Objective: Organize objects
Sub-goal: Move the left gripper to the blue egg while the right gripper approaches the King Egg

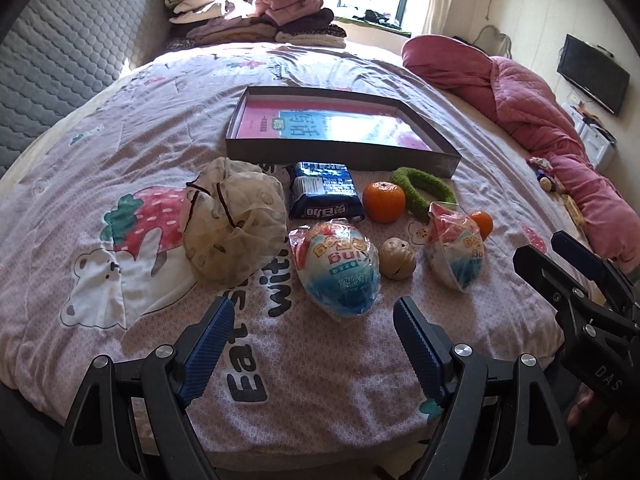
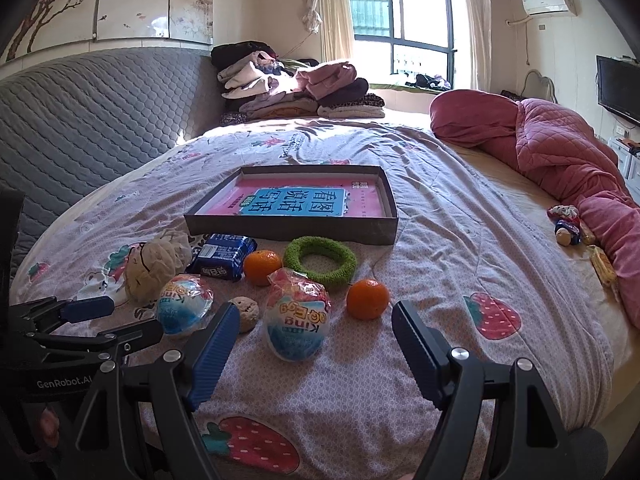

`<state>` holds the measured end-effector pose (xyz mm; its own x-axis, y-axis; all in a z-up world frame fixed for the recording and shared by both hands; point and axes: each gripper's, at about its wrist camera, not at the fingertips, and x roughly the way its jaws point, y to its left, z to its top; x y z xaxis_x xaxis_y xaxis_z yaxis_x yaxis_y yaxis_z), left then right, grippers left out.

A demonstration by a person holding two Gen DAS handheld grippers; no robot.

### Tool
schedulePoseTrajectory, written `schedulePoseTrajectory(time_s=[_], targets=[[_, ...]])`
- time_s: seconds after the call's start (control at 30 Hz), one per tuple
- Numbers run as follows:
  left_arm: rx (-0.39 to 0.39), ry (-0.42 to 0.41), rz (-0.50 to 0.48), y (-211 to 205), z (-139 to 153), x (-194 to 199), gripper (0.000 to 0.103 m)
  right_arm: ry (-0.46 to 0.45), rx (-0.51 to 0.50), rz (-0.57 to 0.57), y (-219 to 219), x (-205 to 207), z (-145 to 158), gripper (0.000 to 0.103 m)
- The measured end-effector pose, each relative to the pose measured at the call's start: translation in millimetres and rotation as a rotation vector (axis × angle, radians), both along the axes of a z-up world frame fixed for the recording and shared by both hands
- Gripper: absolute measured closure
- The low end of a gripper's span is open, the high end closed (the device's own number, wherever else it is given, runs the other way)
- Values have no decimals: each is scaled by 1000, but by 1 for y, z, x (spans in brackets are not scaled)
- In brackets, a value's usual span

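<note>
A shallow dark box (image 1: 340, 152) (image 2: 288, 230) with a pink and blue book inside lies on the bed. In front of it lie a beige mesh bag (image 1: 234, 220) (image 2: 150, 268), a blue snack pack (image 1: 324, 194) (image 2: 222, 258), two oranges (image 1: 383, 202) (image 2: 367, 299), a green ring (image 1: 424, 190) (image 2: 320, 262), two wrapped toy eggs (image 1: 340, 272) (image 2: 298, 322) and a walnut (image 1: 397, 259) (image 2: 249, 314). My left gripper (image 1: 312, 320) is open, just short of one egg. My right gripper (image 2: 314, 324) is open, with the other egg between its fingertips' line.
The bed carries a patterned quilt (image 1: 120, 208). Folded clothes (image 1: 256, 16) are piled at the far end. A rolled pink duvet (image 2: 560, 160) lies along the right side, with small items (image 2: 568, 226) beside it. A grey padded headboard (image 2: 80, 120) stands at left.
</note>
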<state>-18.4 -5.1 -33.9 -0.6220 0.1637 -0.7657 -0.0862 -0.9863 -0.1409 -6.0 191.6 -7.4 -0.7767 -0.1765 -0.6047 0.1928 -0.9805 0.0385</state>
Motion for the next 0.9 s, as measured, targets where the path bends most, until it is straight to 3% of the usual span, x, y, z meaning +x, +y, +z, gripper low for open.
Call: schedulePoseTrajectory(time_s=[0.57,0.83,0.9], targets=[[-12,-34,-7,14,-21,-31,21,-115,-35,-10,-2,-38,-21,26],[-12,-69,8,13,-32,-43,28,-190,-57,-14,-5,-54,-31,28],[-13,-67,8,13,-32,-44,35,-198,-53,-7,-7,-56,-33,29]])
